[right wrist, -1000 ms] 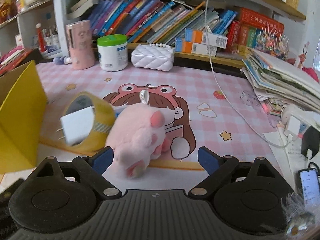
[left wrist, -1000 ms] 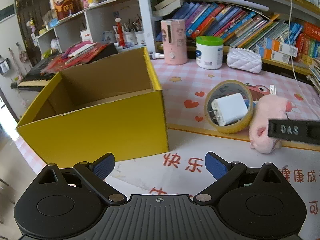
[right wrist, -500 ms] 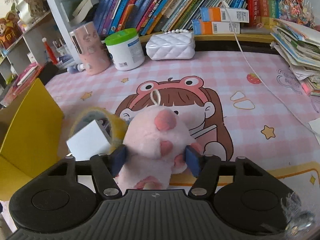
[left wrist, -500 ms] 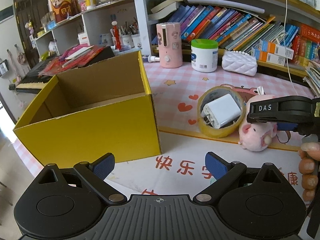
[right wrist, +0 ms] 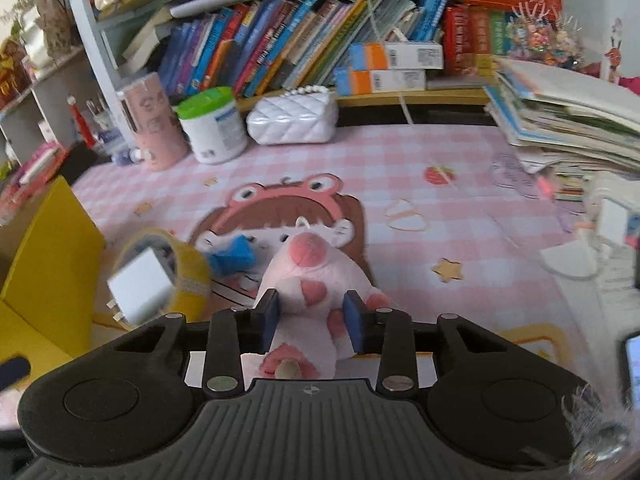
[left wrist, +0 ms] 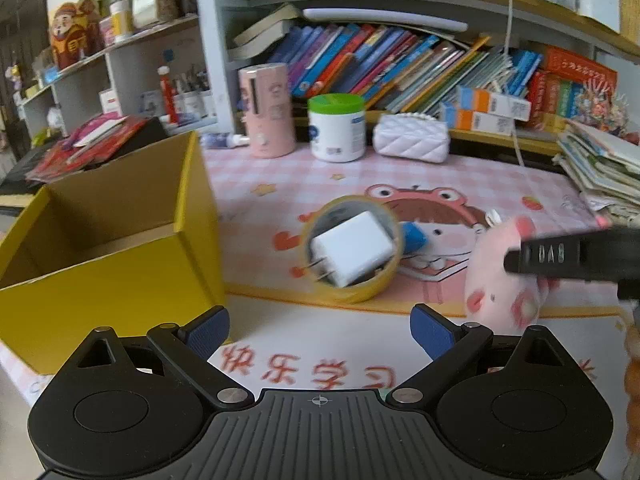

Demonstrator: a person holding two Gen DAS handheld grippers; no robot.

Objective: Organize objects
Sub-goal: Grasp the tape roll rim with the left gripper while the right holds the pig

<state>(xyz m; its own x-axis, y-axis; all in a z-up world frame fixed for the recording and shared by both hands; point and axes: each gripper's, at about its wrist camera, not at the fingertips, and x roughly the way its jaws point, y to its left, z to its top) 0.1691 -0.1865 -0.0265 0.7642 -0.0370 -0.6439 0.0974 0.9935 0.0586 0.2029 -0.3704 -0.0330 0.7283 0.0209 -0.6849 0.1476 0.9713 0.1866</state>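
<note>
My right gripper (right wrist: 314, 320) is shut on a pink plush pig (right wrist: 312, 280) and holds it above the mat; the pig (left wrist: 500, 276) also shows in the left wrist view under the right gripper's black body (left wrist: 568, 256). A yellow tape roll (left wrist: 352, 252) stands on edge with a white charger plug (left wrist: 352, 254) inside it. In the right wrist view the roll (right wrist: 188, 276) and plug (right wrist: 140, 284) are to the pig's left. An open yellow cardboard box (left wrist: 104, 240) stands at the left, empty as far as I see. My left gripper (left wrist: 320, 330) is open and empty, in front of the box and roll.
A small blue object (right wrist: 236, 256) lies behind the roll. At the mat's back stand a pink canister (left wrist: 266, 112), a green-lidded white tub (left wrist: 338, 126) and a white quilted purse (left wrist: 412, 142). Bookshelves rise behind. Stacked books (right wrist: 568, 120) and cables (right wrist: 580, 256) fill the right.
My right gripper closed tighter on the pink pig and lifted it, moving it right of the tape roll. My left gripper shifted right; the blue object came into view.
</note>
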